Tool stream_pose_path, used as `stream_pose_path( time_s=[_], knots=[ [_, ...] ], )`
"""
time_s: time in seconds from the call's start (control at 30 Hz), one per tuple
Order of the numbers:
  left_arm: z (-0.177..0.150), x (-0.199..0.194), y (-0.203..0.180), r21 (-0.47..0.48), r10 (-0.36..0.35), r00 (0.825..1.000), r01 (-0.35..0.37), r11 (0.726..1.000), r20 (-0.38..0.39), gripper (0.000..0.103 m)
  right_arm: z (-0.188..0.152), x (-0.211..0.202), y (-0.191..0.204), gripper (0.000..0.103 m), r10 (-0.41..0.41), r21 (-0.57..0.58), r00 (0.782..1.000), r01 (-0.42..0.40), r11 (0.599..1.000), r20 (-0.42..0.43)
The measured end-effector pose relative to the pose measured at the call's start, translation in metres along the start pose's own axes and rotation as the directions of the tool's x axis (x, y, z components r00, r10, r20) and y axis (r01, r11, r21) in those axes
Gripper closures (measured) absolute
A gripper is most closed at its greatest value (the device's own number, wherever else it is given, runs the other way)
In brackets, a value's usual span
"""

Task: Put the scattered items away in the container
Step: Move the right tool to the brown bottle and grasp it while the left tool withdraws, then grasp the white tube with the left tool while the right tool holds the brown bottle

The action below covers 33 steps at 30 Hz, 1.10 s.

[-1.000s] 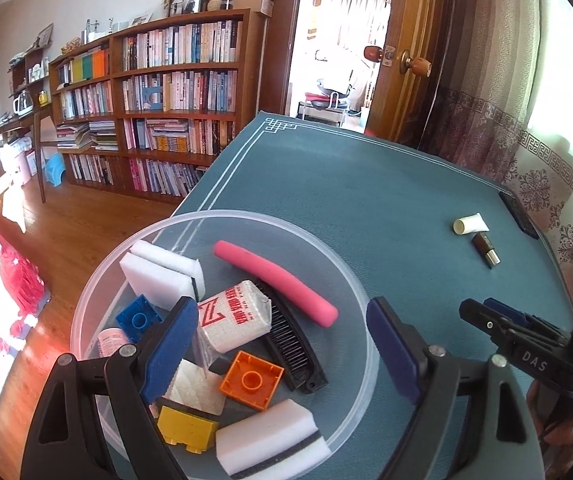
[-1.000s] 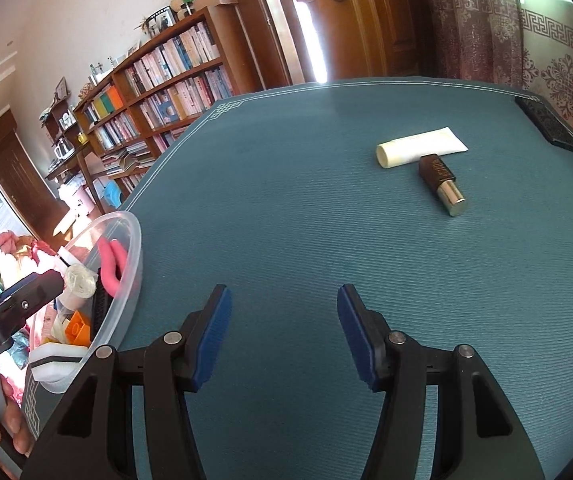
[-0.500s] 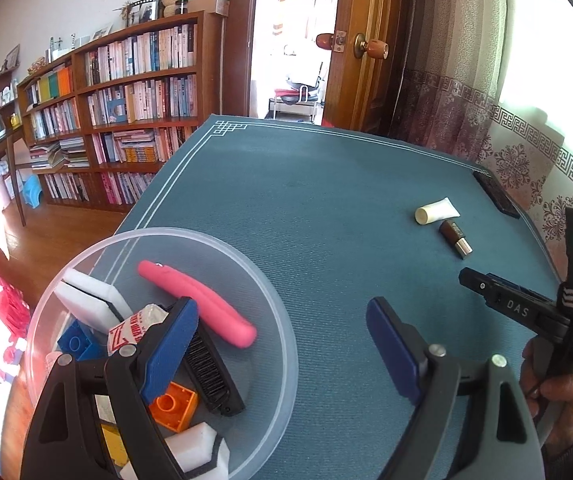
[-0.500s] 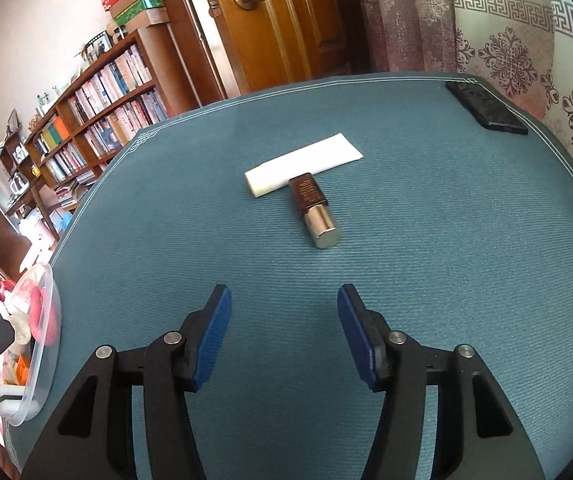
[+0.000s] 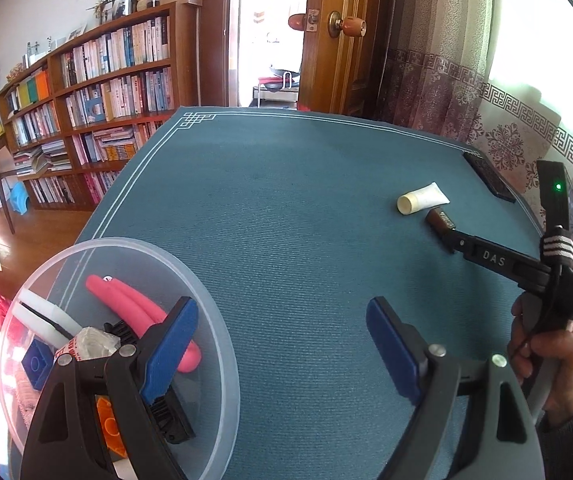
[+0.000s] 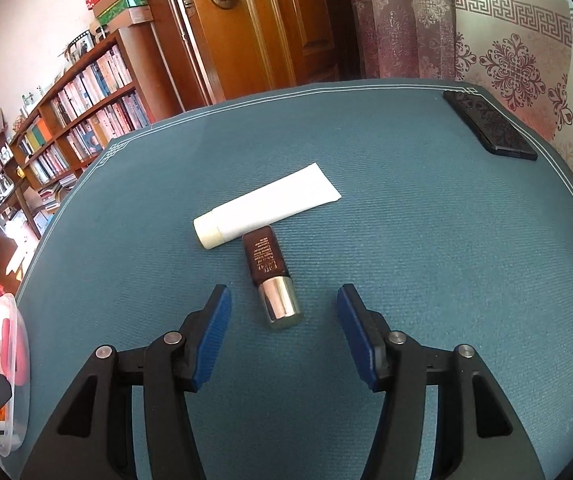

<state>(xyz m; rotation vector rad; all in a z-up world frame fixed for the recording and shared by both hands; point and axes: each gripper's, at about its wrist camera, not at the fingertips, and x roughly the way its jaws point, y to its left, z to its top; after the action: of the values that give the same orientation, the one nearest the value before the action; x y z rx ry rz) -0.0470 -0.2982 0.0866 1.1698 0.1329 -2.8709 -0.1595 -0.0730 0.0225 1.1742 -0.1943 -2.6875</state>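
Your worktop [image 6: 426, 240], covered in teal cloth, carries everything; the clear round container [image 5: 222, 344] at its near-left corner serves as the landmark below.

Inside the container you already have most of the items: a pink handled piece [image 5: 134, 308], white sponges [image 5: 46, 322], a black comb [image 5: 166, 416], a crumpled wrapper [image 5: 90, 344], a blue brick [image 5: 36, 362] and an orange brick [image 5: 108, 426]. By that count the task looks largely done.

Well apart from the container, toward the far-right of the worktop, 2 items remain. The white tube [image 6: 266, 206] lies flat, cap pointing back toward the container. The brown bottle [image 6: 272, 276] with a metallic cap lies just on the near side of the tube, its base touching or almost touching it. Farther still from the container, at the right edge, a black phone [image 6: 488, 124] lies flat; whether you should collect it cannot be told.

Your right tongs [image 6: 282, 332] are spread wide and empty, the bottle's cap lying between the 2 tips, so the bottle is probably next. Your left tongs [image 5: 282, 356] are likewise spread and empty, one pad over the container's rim.
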Motion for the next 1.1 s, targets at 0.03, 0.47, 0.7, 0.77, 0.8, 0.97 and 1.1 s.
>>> stream_pose_path(
  time_s=[0.03, 0.47, 0.7, 0.77, 0.8, 0.97, 1.1],
  knots=[
    [0.000, 0.001, -0.001, 0.002, 0.000, 1.000, 0.000, 1.000, -0.002, 0.014, 0.002, 0.002, 0.002, 0.044, -0.002, -0.009, 1.000, 0.002, 1.000, 0.000],
    [0.011, 0.019, -0.028, 0.039, -0.022, 0.999, 0.023, 0.999, -0.023, 0.014, 0.021, 0.021, 0.006, 0.075, -0.046, -0.080, 0.999, 0.046, 0.996, -0.005],
    [0.018, 0.038, -0.051, 0.068, -0.043, 0.998, 0.046, 0.997, -0.038, 0.014, 0.008, 0.005, -0.013, 0.080, -0.070, -0.066, 0.998, 0.069, 0.995, -0.008],
    [0.020, 0.043, -0.057, 0.080, -0.046, 0.998, 0.050, 0.996, -0.045, 0.014, 0.002, -0.002, -0.021, 0.080, -0.076, -0.055, 0.997, 0.076, 0.996, -0.010],
    [0.021, 0.046, -0.061, 0.086, -0.050, 0.998, 0.054, 0.995, -0.049, 0.014, -0.001, -0.005, -0.026, 0.080, -0.077, -0.048, 0.997, 0.076, 0.996, -0.010],
    [0.027, 0.062, -0.078, 0.113, -0.053, 0.997, 0.060, 0.992, -0.061, 0.014, -0.014, -0.020, -0.044, 0.080, -0.073, -0.017, 0.997, 0.073, 0.997, -0.004],
    [0.035, 0.077, -0.088, 0.116, -0.054, 0.996, 0.062, 0.991, -0.066, 0.014, -0.020, -0.024, -0.049, 0.080, -0.052, 0.011, 0.999, 0.052, 0.999, 0.007]
  ],
)
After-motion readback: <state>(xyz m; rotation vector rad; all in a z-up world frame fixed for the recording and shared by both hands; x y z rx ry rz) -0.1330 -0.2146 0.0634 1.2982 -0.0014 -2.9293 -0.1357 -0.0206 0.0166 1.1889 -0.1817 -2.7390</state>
